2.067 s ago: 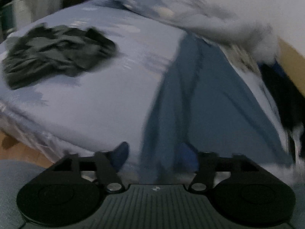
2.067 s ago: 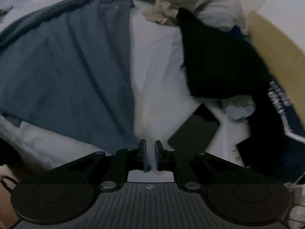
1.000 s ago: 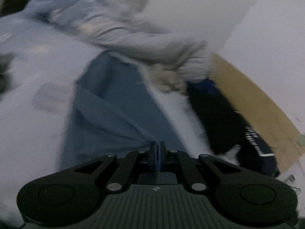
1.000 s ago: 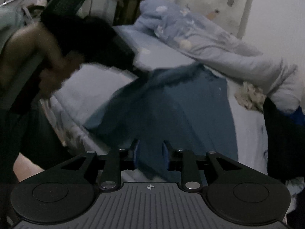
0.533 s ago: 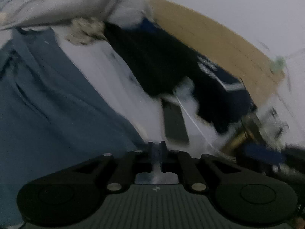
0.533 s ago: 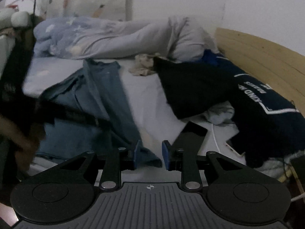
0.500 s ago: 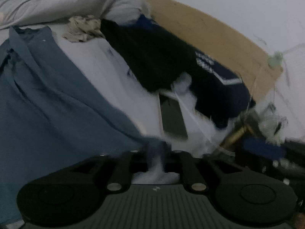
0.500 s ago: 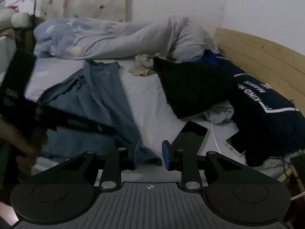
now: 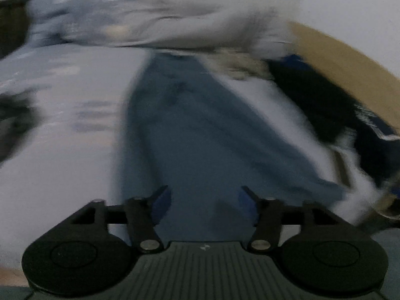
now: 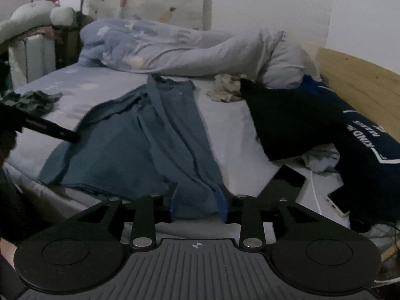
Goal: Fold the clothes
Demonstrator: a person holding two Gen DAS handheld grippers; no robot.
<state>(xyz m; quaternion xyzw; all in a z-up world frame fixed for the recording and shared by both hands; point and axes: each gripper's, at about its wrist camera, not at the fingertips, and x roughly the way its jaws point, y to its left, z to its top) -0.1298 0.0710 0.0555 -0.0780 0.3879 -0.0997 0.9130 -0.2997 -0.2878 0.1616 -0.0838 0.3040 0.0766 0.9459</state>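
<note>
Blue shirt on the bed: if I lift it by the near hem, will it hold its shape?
Probably not. The blue shirt lies in soft creases and overlapping folds, so it should droop. It looks thin, likely light. Its edge overhangs the bed, so it may slide.

A blue garment (image 10: 150, 145) lies lengthwise on the bed, creased, its left side folded over.
</note>
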